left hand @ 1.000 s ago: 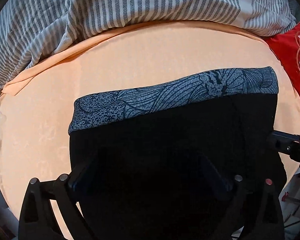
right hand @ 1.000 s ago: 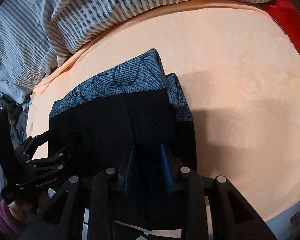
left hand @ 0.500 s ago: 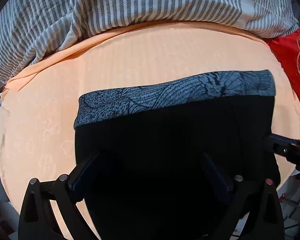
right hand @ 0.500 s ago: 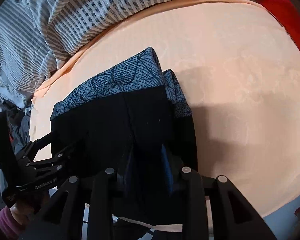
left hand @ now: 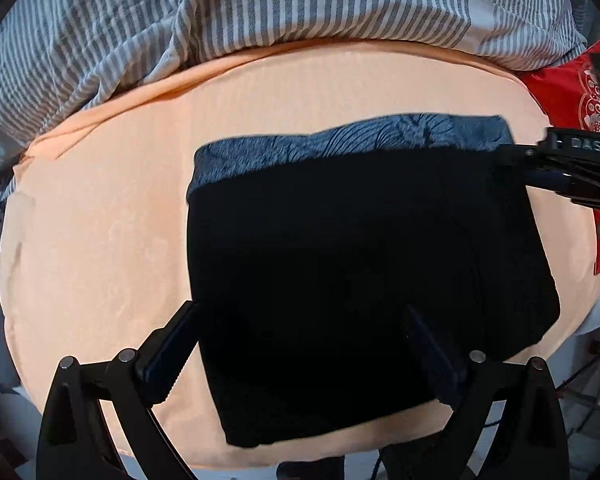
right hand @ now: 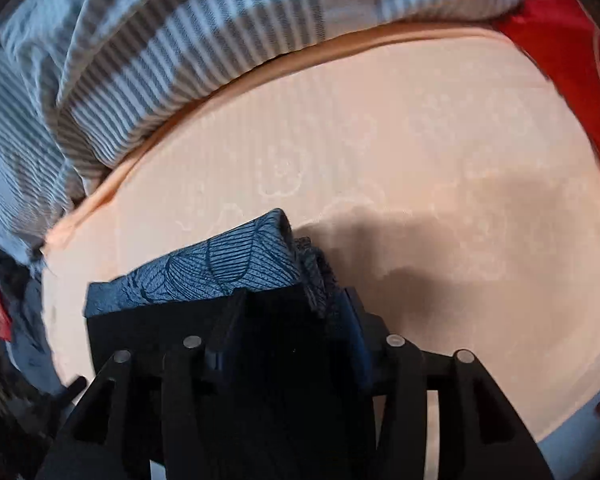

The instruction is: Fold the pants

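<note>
The pants (left hand: 340,240) are folded into a black rectangle with a blue leaf-patterned band (left hand: 340,144) along the far edge, lying on the peach bed sheet (left hand: 100,220). My left gripper (left hand: 300,344) is open, its fingers spread wide over the near edge of the pants. My right gripper (right hand: 284,328) reaches the pants' far right corner (right hand: 236,268); its fingers stand apart with the folded cloth between them. It also shows in the left wrist view (left hand: 516,160) at the pants' right edge.
A grey and white striped duvet (left hand: 260,4) is bunched along the far side of the bed. A red embroidered pillow (left hand: 572,88) lies at the far right. The bed's near edge runs just below the pants.
The left gripper has pulled back, so the pants look smaller. The right gripper has moved up to the far right corner and its fingers have spread wider.
</note>
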### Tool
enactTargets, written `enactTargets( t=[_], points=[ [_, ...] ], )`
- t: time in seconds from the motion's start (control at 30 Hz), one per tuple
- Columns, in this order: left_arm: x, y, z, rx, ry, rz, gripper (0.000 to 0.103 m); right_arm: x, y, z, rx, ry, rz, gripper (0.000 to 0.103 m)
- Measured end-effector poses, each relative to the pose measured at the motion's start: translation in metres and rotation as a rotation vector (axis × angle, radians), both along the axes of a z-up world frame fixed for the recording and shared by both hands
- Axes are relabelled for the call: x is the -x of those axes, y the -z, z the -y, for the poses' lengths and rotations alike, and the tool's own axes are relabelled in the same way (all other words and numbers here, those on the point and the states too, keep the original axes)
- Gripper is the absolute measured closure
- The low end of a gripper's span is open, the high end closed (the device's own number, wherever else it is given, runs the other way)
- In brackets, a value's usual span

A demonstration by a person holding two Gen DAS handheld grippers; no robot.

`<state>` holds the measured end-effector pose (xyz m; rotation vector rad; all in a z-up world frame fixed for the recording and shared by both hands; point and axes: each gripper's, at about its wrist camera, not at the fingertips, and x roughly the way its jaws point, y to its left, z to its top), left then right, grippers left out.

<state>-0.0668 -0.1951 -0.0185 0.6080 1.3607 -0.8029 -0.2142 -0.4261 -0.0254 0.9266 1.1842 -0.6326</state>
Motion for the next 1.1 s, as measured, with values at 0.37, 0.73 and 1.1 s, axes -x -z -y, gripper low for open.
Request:
enactTargets(
  t=[0.37, 0.73, 1.1],
  points=[
    [0.007, -0.013, -0.017, 0.0, -0.006, 0.005, 0.001, 0.05, -0.037, -0.066, 0.034, -0.055, -0.139, 0.034],
    [0.037, -0.034, -0.046, -0.034, 0.081, 0.011, 0.001, 0.049, -0.05, -0.13, 0.055, -0.143, -0.204, 0.015],
    [0.036, -0.077, -0.084, -0.039, 0.035, 0.025, 0.001, 0.036, -0.096, -0.165, 0.096, -0.159, -0.174, 0.0]
  ],
)
